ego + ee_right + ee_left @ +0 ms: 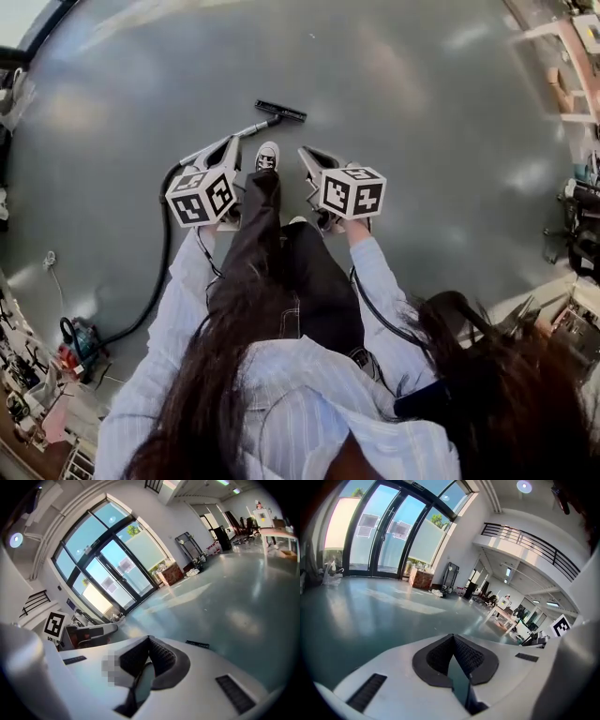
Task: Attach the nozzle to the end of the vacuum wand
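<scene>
On the grey floor lies the silver vacuum wand [251, 127], with the flat black nozzle [279, 111] at its far end; the two look joined. A black hose [165, 246] curves from the wand down to the left. My left gripper [228, 148] hangs in the air near the wand's handle end, shut and empty. My right gripper [306, 153] is level with it on the other side of the person's legs, also shut with nothing in it. In the gripper views, the left gripper [453, 637] and the right gripper [149, 639] show pads pressed together, pointing across the hall floor.
The hose ends at a red and blue vacuum body [75, 343] among clutter at the lower left. The person's shoe [267, 157] stands just behind the wand. Tables and shelves [574, 84] line the right edge. Tall glass doors [379, 531] close off the far side.
</scene>
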